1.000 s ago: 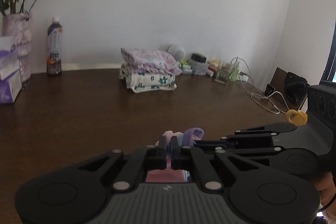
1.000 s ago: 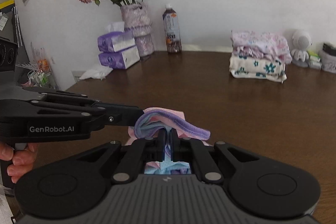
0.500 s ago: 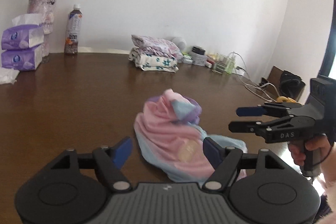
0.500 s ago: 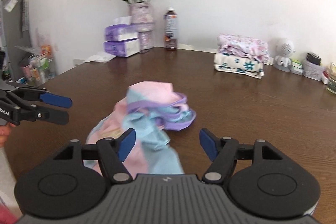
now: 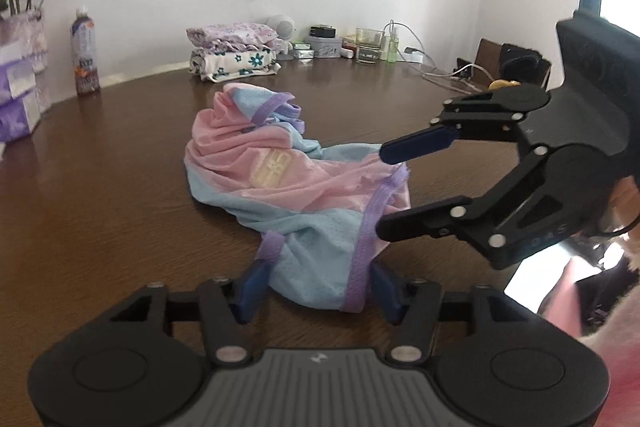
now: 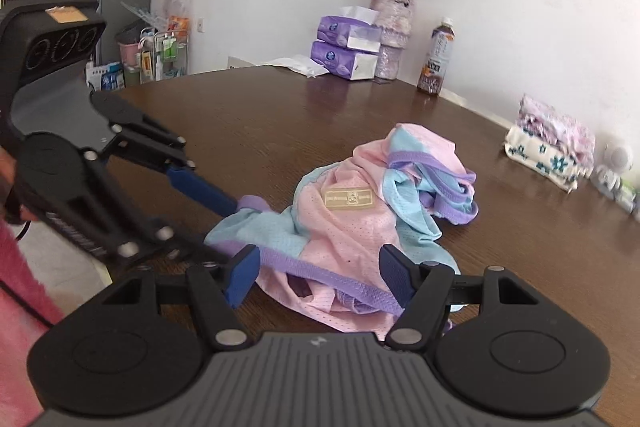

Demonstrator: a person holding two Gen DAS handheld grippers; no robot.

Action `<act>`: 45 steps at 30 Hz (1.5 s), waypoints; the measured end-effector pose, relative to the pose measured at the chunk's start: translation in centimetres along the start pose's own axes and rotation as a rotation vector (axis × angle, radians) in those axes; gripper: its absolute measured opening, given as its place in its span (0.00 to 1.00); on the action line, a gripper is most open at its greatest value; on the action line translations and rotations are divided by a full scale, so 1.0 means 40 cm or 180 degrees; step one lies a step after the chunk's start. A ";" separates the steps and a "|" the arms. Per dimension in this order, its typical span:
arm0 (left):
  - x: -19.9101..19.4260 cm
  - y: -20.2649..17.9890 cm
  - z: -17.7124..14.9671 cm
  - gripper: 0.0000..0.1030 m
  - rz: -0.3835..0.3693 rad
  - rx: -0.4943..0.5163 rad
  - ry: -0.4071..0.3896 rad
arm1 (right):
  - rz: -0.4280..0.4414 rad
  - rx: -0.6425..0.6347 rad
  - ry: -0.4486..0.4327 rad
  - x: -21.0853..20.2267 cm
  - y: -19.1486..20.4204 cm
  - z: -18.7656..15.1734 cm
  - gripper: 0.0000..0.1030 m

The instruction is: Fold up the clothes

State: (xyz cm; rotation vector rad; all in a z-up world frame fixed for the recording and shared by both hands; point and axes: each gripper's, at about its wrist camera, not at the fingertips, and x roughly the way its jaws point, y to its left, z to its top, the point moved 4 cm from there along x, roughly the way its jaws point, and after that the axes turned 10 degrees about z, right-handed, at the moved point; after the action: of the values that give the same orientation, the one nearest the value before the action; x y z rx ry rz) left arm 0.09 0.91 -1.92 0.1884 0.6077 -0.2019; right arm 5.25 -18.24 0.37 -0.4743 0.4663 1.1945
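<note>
A crumpled pink, light-blue and purple-trimmed garment (image 5: pixel 288 183) lies in a loose heap on the dark wooden surface (image 5: pixel 100 187), near its front edge. A beige label faces up on the pink panel.

In the left wrist view, the left gripper (image 5: pixel 316 287) sits low at 6 o'clock, level with the surface, its blue-padded fingers (image 5: pixel 252 285) spread wide on either side of the garment's nearest blue hem. The cloth lies between them, and the pads are not pressed onto it. The right gripper (image 5: pixel 382 191) reaches in from 3 o'clock, rolled onto its side so one finger stands above the other. Its jaws are wide apart, with the garment's purple-edged border at the opening between the tips. Part of a hand (image 5: pixel 628 203) shows behind its body at the right edge.

In the right wrist view, the right gripper (image 6: pixel 320 277) is wide too, its pads (image 6: pixel 396 275) flanking the near pink and purple edge. The left gripper (image 6: pixel 218 223) comes in from 9 o'clock, tilted downward, its upper blue finger tip touching a purple strap at the garment's left end. A pink sleeve (image 6: pixel 20 291) shows at 8 o'clock.

At 12 o'clock in the left view, well apart from the garment, a stack of folded clothes (image 5: pixel 234 51) rests by the wall.
</note>
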 end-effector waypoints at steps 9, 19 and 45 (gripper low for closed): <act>-0.017 0.033 0.018 0.08 0.0156 -0.0102 -0.0206 | -0.0193 -0.0394 -0.0009 0.039 0.031 0.027 0.56; -0.058 0.076 0.115 0.07 0.0444 -0.0039 -0.0586 | -0.0254 -0.0680 -0.0080 0.102 0.028 0.144 0.03; 0.045 0.125 0.208 0.34 -0.0231 -0.0527 -0.1022 | -0.0315 0.0934 -0.1322 -0.088 -0.213 0.206 0.03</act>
State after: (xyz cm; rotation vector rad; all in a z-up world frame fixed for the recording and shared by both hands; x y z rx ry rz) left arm 7.28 3.53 4.29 -0.0270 0.3097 -0.2449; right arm 13.05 -18.66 9.96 0.0071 0.2492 1.0716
